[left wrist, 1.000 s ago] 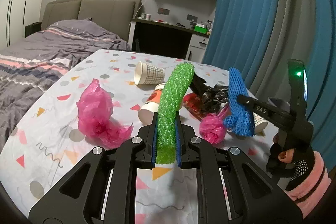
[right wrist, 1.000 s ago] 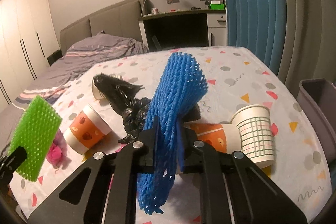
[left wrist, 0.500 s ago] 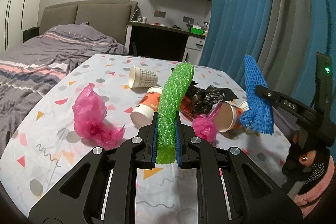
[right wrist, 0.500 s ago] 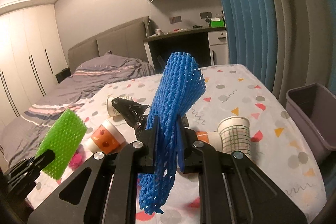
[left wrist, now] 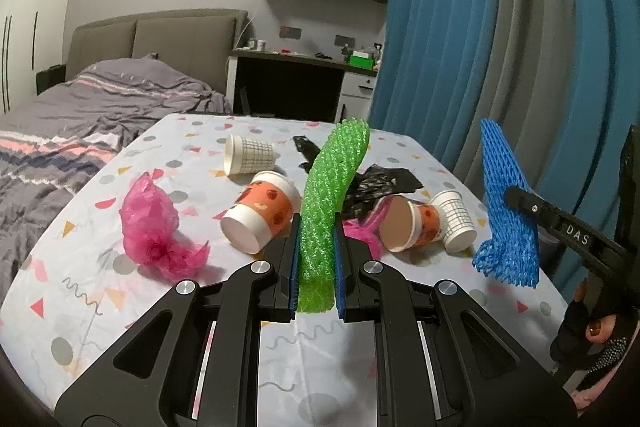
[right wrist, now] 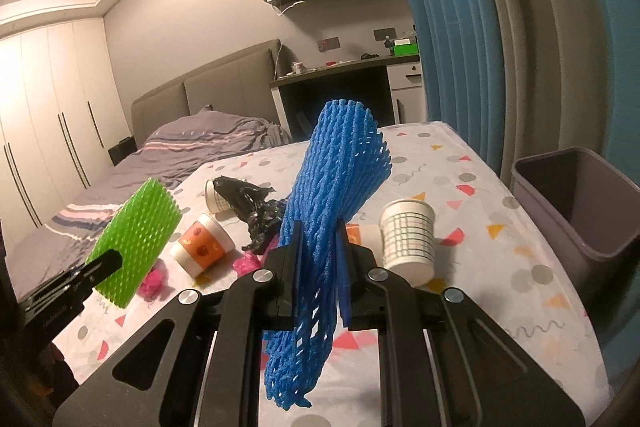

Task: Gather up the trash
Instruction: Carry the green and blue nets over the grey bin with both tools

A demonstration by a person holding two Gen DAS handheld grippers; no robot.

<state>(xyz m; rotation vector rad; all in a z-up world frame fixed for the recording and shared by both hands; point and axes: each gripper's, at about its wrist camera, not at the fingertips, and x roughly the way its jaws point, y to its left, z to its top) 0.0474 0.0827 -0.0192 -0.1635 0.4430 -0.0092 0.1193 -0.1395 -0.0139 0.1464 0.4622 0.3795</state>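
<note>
My left gripper (left wrist: 316, 227) is shut on a green foam net (left wrist: 328, 187) and holds it upright above the table; the net also shows in the right wrist view (right wrist: 136, 231). My right gripper (right wrist: 318, 239) is shut on a blue foam net (right wrist: 332, 195), seen at the right of the left wrist view (left wrist: 504, 203). On the patterned tablecloth (left wrist: 120, 299) lie a pink plastic bag (left wrist: 154, 227), orange cups (left wrist: 260, 215) (left wrist: 412, 223), grid-print cups (left wrist: 248, 155) (right wrist: 408, 239) and a black bag (left wrist: 380, 187). A grey bin (right wrist: 580, 199) stands off the table's right edge.
A bed (left wrist: 80, 115) lies to the left of the table. A desk (left wrist: 296, 83) stands behind it. Blue curtains (left wrist: 460, 47) hang along the right side, behind the bin.
Both grippers have risen and pulled back from the trash pile with their nets. The right gripper has swung right, and the grey bin has come into its view.
</note>
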